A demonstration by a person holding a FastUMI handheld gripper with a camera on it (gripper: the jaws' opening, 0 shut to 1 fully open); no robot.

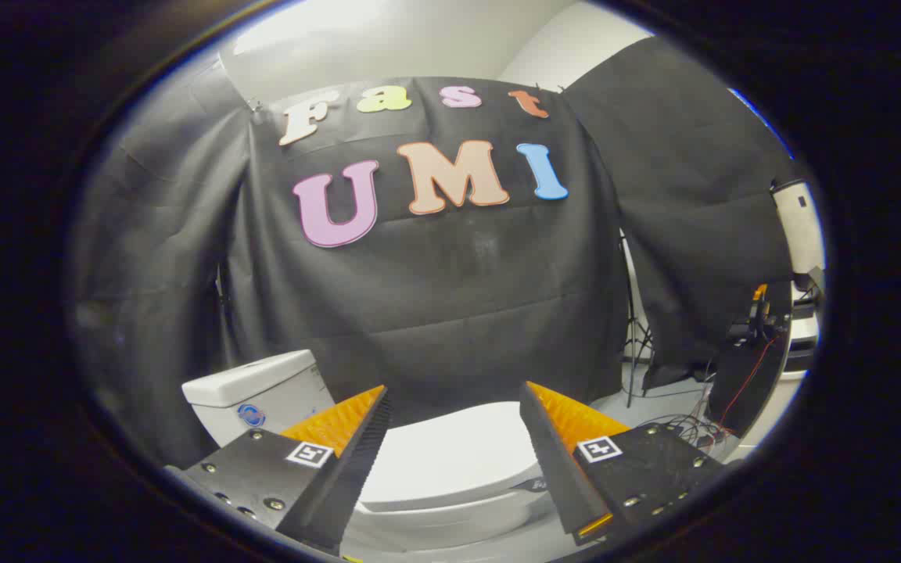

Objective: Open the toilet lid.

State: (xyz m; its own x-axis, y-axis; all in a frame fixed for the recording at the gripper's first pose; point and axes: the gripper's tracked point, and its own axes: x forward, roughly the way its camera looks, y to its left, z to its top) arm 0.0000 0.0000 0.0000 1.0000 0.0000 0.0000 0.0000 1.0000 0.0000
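A white toilet stands low ahead of me, its lid [450,457] lying flat and closed on the bowl [450,522]. The white tank [259,391] rises behind my left finger. My gripper [454,395] hovers above the lid with both fingers spread wide apart and nothing between them. The lid shows in the gap between the fingers and just beyond them. The fingers do not touch the toilet.
The black cloth wall hangs close behind the toilet. To the right, on the grey floor, stand a light stand [634,328], a dark case with red wires [748,375] and loose cables [689,426].
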